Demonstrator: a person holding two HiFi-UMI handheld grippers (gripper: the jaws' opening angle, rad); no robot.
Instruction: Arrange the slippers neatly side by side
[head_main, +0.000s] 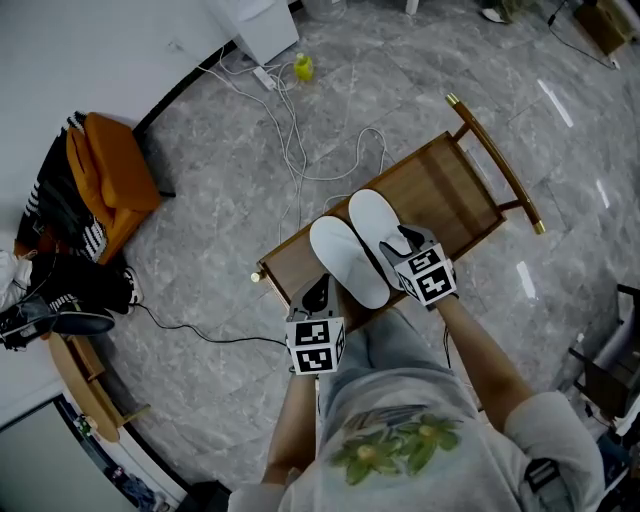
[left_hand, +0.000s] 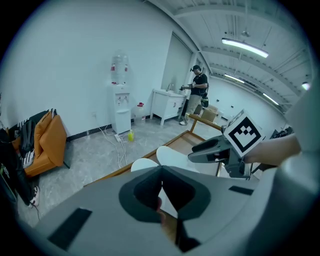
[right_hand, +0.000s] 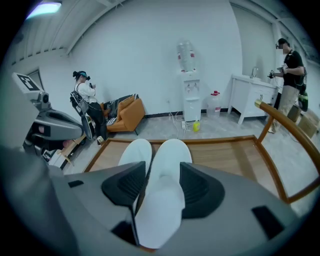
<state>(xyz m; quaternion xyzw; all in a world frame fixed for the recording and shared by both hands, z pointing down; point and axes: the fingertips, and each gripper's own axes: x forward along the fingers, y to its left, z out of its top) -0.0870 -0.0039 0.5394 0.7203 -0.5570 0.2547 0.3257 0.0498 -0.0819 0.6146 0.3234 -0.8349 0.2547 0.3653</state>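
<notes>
Two white slippers lie side by side on a wooden seat (head_main: 440, 195), toes pointing away from me. My right gripper (head_main: 405, 248) is at the heel end of the right slipper (head_main: 375, 225). Its jaws stand open around that slipper's upper (right_hand: 162, 200), which fills most of the gap and rests on the seat. My left gripper (head_main: 318, 292) sits at the heel of the left slipper (head_main: 345, 262). Its fingertips (left_hand: 161, 175) touch each other, shut, with only a sliver of white showing behind them. Both slippers' toes (left_hand: 165, 156) show beyond them.
The seat has a raised wooden rail (head_main: 495, 165) on its far right side. Cables (head_main: 290, 140) trail across the grey floor toward a yellow bottle (head_main: 303, 68). An orange chair (head_main: 110, 180) stands left. A water dispenser (left_hand: 120, 107) and a person (left_hand: 199, 92) are at the back.
</notes>
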